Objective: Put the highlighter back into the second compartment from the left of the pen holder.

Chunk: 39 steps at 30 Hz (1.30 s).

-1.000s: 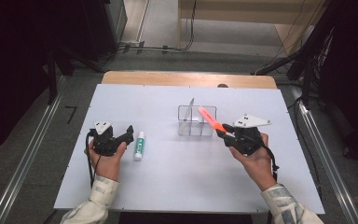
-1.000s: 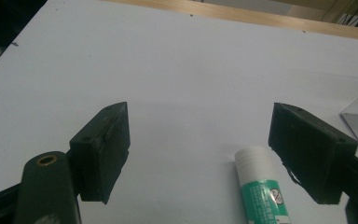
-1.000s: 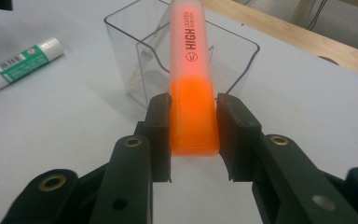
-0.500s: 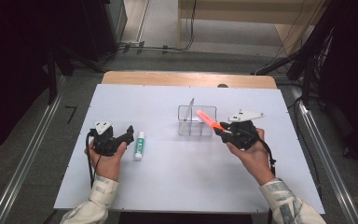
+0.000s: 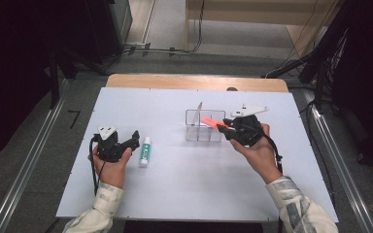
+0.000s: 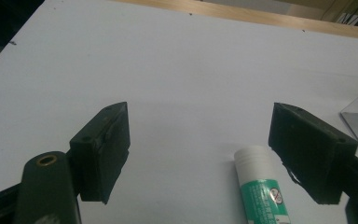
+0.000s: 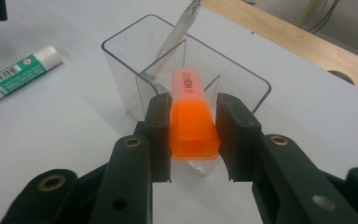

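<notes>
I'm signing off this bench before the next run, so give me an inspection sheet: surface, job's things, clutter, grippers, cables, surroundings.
Surface: white tabletop, wooden strip along the far edge.
Job's things: orange highlighter held over the clear divided holder; a pale pen leans in one compartment.
Clutter: glue stick lying flat near the left gripper.
Grippers: right gripper shut on the highlighter; left gripper open, nothing between its jaws.
Cables: one trails from each gripper; others lie on the floor beyond the table.
Surroundings: dark room, metal rails at both sides.
</notes>
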Motion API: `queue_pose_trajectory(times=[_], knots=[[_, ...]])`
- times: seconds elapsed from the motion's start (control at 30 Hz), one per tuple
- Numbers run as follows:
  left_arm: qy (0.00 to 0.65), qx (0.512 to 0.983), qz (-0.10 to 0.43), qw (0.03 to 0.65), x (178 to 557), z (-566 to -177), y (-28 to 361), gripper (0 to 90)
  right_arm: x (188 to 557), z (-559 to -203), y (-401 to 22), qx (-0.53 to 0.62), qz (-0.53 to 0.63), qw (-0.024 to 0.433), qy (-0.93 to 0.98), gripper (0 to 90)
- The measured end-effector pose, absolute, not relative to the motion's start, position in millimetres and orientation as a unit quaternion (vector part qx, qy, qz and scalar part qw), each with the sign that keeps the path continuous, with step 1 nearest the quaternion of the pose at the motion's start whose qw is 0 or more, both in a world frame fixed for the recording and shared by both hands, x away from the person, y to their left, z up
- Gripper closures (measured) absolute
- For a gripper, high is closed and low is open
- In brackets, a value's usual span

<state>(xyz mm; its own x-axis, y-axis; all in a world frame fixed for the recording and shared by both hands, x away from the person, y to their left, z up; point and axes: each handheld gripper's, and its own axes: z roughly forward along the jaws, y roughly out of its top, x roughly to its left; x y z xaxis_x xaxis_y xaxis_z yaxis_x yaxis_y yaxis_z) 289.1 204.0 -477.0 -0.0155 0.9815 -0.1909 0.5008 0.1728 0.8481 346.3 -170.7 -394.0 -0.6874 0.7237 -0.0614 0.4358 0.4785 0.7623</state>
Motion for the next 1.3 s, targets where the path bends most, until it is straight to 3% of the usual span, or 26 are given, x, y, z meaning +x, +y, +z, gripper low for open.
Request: queue_pose_trajectory(times=[1.03,1.3], knots=[[0.649,0.573,0.295,0.404,287.7,-477.5,205.1,20.7,375.9,-405.7,-130.6,0.340,0.360,0.188,0.848,64.4],[0.650,0.572,0.295,0.404,287.3,-477.4,204.4,20.7,370.4,-402.0,-135.9,0.351,0.396,0.189,0.827,53.0]])
